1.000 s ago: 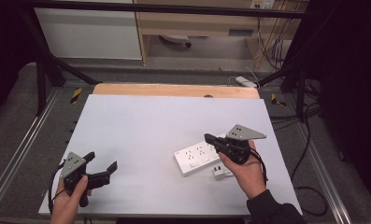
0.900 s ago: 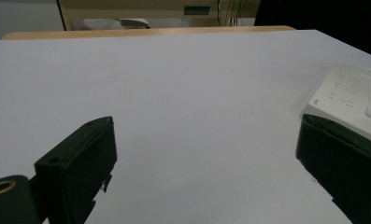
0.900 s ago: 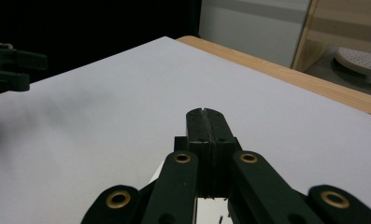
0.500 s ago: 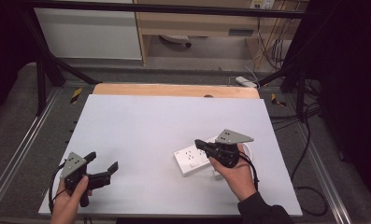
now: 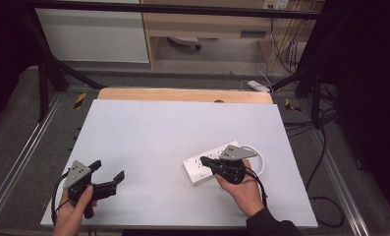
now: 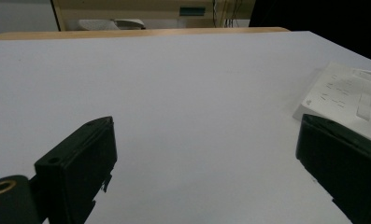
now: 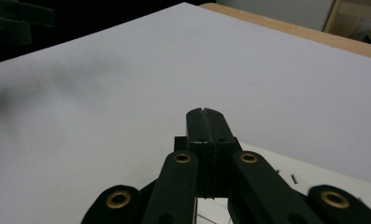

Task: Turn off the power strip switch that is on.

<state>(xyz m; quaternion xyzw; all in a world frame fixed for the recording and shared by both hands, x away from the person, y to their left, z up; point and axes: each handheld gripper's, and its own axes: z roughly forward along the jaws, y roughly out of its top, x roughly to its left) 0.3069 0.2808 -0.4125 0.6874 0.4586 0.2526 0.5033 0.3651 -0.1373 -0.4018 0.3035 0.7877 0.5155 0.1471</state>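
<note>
- A white table (image 5: pixel 173 132) fills the middle of the high view, with a wooden strip (image 5: pixel 182 95) along its far edge.
- Grey floor, black frame posts and loose cables surround it.
- A white power strip (image 5: pixel 202 167) lies right of centre.
- The right gripper (image 5: pixel 206 160) is over it, jaws pressed together, empty.
- The left gripper (image 5: pixel 106 173), lower left, is spread wide, empty.

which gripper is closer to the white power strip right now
Right. The right gripper is directly over the white power strip, jaws shut together. The left gripper sits open near the table's front left corner, well apart from the strip.
</note>
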